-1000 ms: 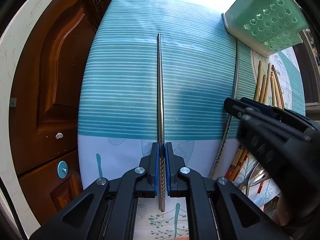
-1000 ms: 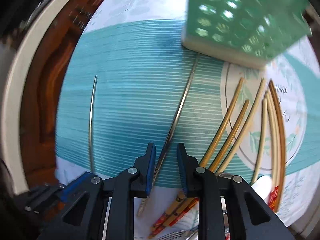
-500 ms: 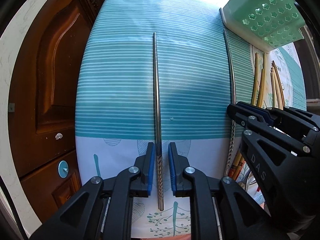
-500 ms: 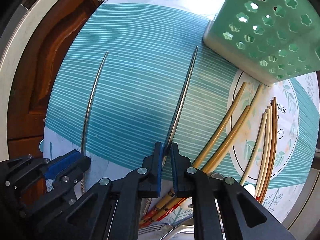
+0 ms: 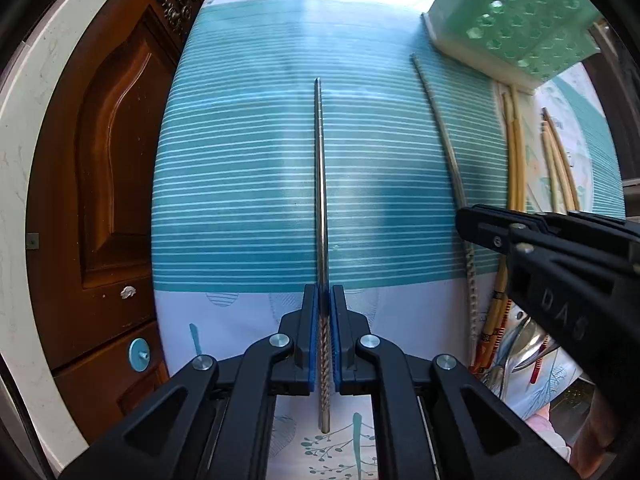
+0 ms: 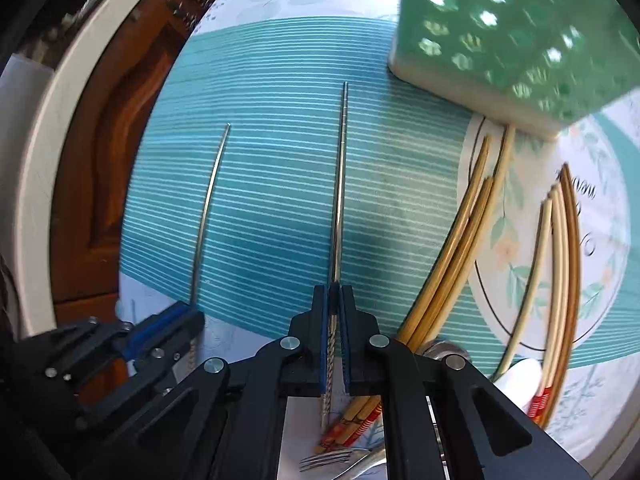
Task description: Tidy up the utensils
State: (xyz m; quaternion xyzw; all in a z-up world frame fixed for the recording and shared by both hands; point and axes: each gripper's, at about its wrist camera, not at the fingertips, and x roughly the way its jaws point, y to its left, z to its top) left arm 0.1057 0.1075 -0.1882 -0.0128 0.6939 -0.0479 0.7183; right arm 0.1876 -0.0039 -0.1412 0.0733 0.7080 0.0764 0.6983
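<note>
Clamping a metal chopstick apiece, both grippers are seen pointing down over the teal-striped tablecloth (image 5: 240, 184). The left gripper (image 5: 324, 304) is closed on the left metal chopstick (image 5: 320, 184) at its twisted handle end, with the tapered tip extending away from the blue pads (image 5: 309, 336). The right gripper (image 6: 333, 300) is likewise closed on the right metal chopstick (image 6: 339, 208) — gripped at the twisted section, its butt projecting behind the jaws. A green perforated basket (image 6: 512, 32) is positioned at the far right of the cloth. Bamboo chopsticks (image 6: 452, 248) are laid beside a floral plate (image 6: 520, 256), some resting across it. A fork (image 6: 328, 458) is partly visible beneath the right gripper.
</note>
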